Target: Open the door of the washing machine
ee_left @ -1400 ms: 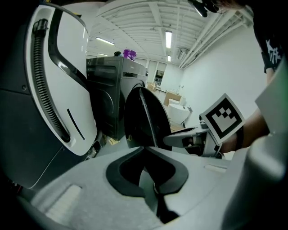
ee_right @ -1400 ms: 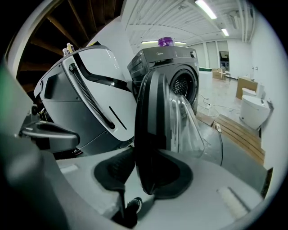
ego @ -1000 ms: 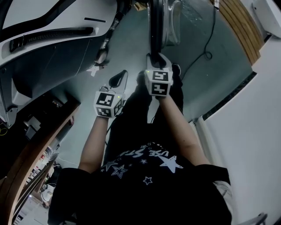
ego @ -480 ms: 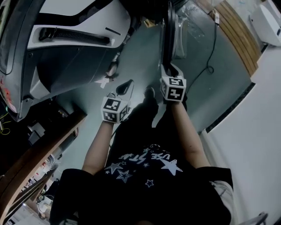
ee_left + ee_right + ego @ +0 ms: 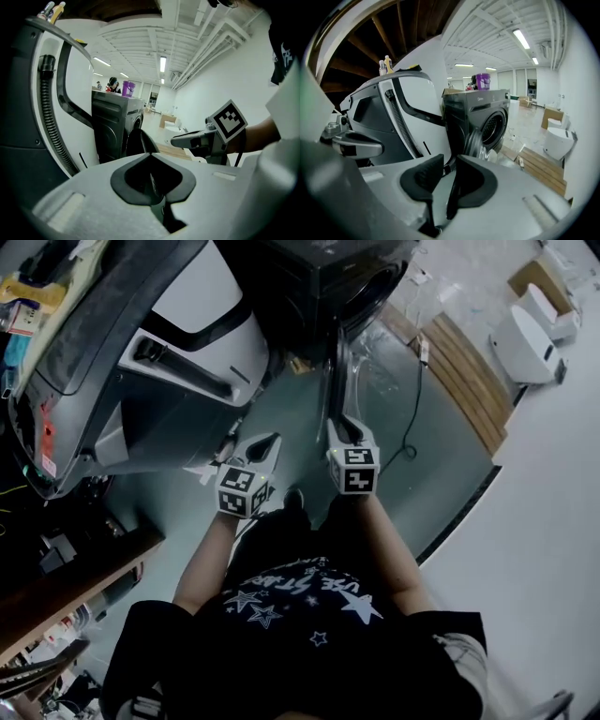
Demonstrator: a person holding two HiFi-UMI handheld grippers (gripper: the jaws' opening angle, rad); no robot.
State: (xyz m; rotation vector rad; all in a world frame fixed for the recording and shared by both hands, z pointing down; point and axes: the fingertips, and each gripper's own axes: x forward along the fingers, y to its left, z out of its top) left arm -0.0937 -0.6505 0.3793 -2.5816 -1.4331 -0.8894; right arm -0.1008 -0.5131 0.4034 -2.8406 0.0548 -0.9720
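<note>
My right claw is released and empty. Its jaws have just been closing, with nothing between them. My left claw is clenched on nothing. The round glass door of the dark grey front-loading washing machine stands swung out just ahead. A careless nudge could swing it shut. Hinge and latch are hidden from me.

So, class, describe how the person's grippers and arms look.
The left gripper and right gripper have pale grey shells, black pads and a white cube with black square markers each. Forearms are bare; the T-shirt is black, short-sleeved, with white stars. The right gripper's jaws have just been closing with nothing between them.
</note>
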